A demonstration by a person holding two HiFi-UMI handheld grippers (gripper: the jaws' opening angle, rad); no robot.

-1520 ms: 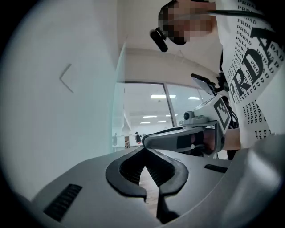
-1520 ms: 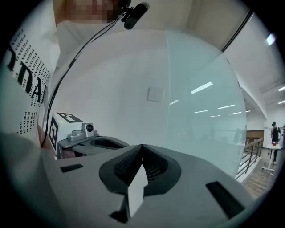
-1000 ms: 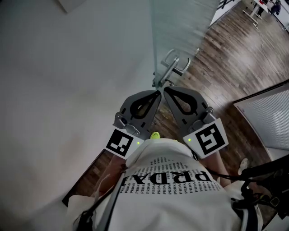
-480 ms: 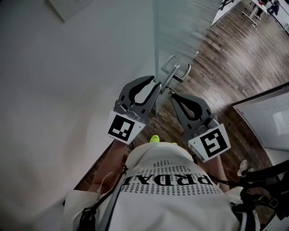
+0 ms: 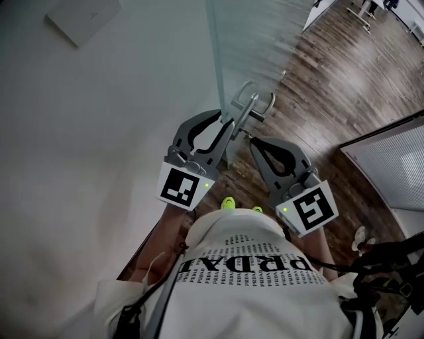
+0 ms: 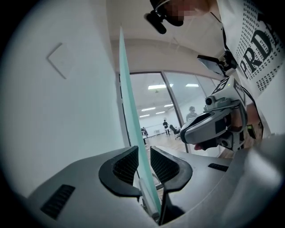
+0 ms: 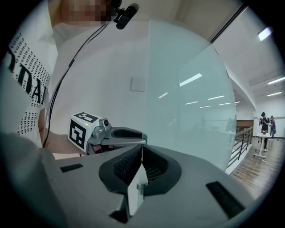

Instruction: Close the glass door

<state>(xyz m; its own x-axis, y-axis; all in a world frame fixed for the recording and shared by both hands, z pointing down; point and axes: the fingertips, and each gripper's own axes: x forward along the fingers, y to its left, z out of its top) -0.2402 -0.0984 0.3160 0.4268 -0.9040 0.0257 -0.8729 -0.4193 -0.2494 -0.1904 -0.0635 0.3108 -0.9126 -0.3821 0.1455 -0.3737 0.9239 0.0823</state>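
The glass door (image 5: 252, 40) hangs edge-on ahead of me, with a metal handle (image 5: 250, 104) on its right face. My left gripper (image 5: 225, 120) straddles the door's near edge just left of the handle. In the left gripper view the green pane (image 6: 129, 98) runs between the two pads and fills the gap, so the left gripper (image 6: 144, 153) is shut on the edge. My right gripper (image 5: 248, 138) is shut with nothing held, its tip just below the handle on the door's right side. In the right gripper view its pads (image 7: 133, 162) meet and the pane (image 7: 191, 102) stands ahead.
A white wall (image 5: 99, 119) with a square plate (image 5: 83, 20) runs close along the left. Wooden floor (image 5: 344, 73) spreads to the right, up to a frosted glass partition (image 5: 391, 159). My shoes (image 5: 227, 203) show just below the grippers.
The left gripper, shut a second ago beside the door's edge, has moved forward and now has the edge between its jaws. The right gripper dropped back a little. The door's edge has shifted left.
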